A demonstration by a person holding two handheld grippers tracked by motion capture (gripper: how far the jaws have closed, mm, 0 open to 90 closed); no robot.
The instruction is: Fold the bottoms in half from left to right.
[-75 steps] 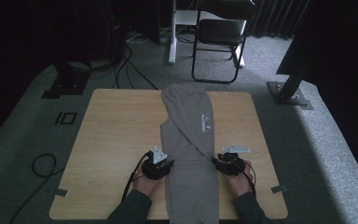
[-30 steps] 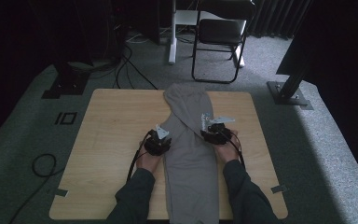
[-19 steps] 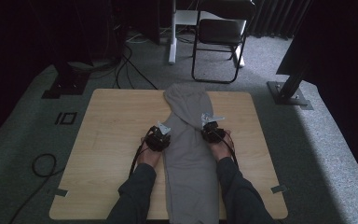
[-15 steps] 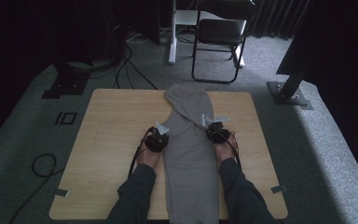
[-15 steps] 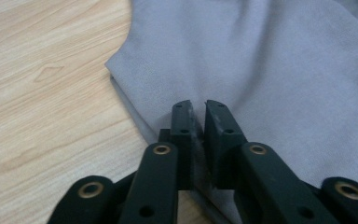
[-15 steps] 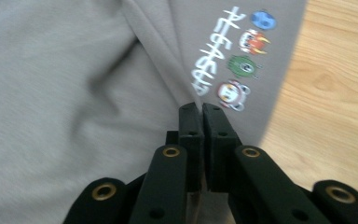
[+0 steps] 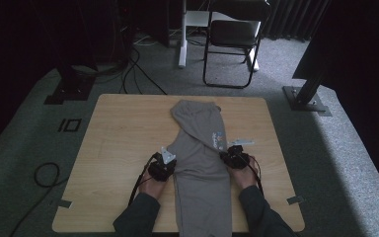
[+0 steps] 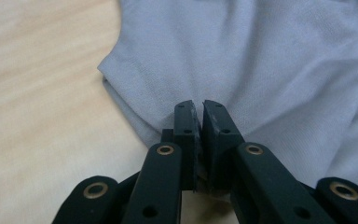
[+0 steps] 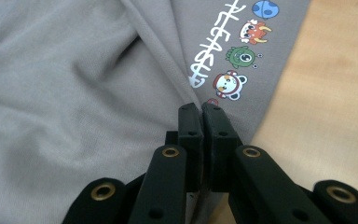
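the grey trousers (image 7: 200,163) lay lengthwise on the bench (image 7: 123,133), folded over between the two tools. the left hand-held gripper (image 8: 198,114) pinched the fabric's near edge; the right hand-held gripper (image 9: 201,116) pinched the edge just below the cartoon print (image 9: 235,60). such thin pinches could slip, likely dropping one side and skewing the fold.

The lower part of the grey trousers (image 7: 200,163) runs out of the bottom edge of the high view, behind both grippers. In the left gripper view, the cloth edge goes between the closed jaws and is hidden there. In the right gripper view, the upper printed figure is cut by the top edge, ahead of the jaws.
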